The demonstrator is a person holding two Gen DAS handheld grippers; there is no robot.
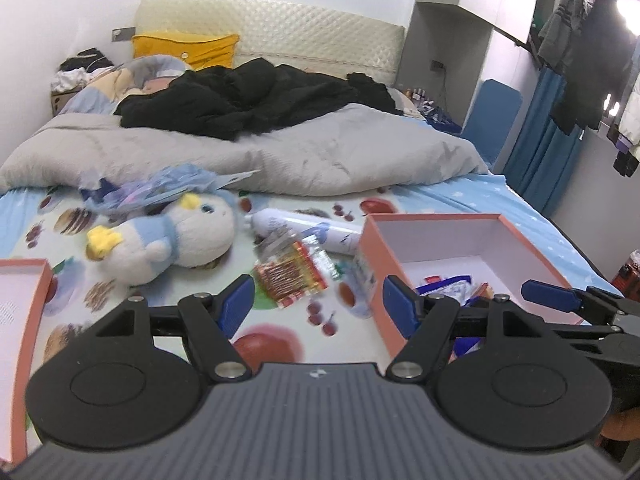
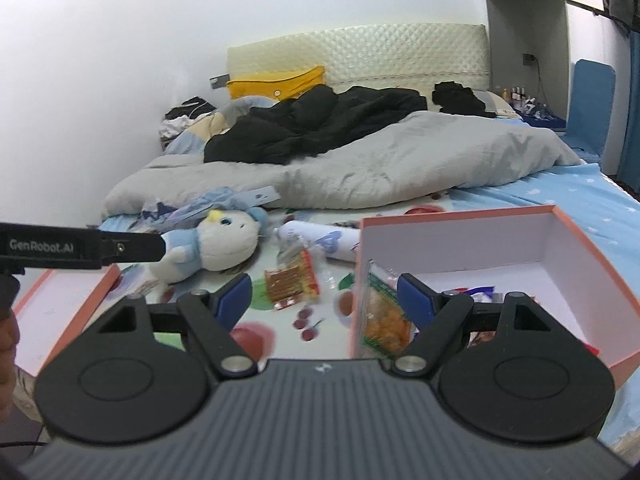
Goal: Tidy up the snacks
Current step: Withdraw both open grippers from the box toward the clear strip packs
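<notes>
An orange box (image 1: 476, 220) with a white inside sits on the bed at the right and holds several snack packets (image 1: 448, 290). It also shows in the right wrist view (image 2: 460, 216). A red-orange snack packet (image 1: 294, 278) lies on the sheet left of the box, also in the right wrist view (image 2: 294, 282). A clear packet of orange snacks (image 2: 384, 318) leans against the box's left wall, beside my right gripper's right finger. My left gripper (image 1: 316, 306) is open and empty above the sheet. My right gripper (image 2: 324, 300) is open, over the box's left edge.
A white cylindrical tube (image 1: 308, 228) lies behind the packet. A plush penguin (image 1: 176, 240) and blue wrappers (image 1: 160, 190) lie at the left. The box lid (image 2: 60, 312) sits at the near left. A grey duvet (image 1: 280, 152) and black clothes cover the far bed.
</notes>
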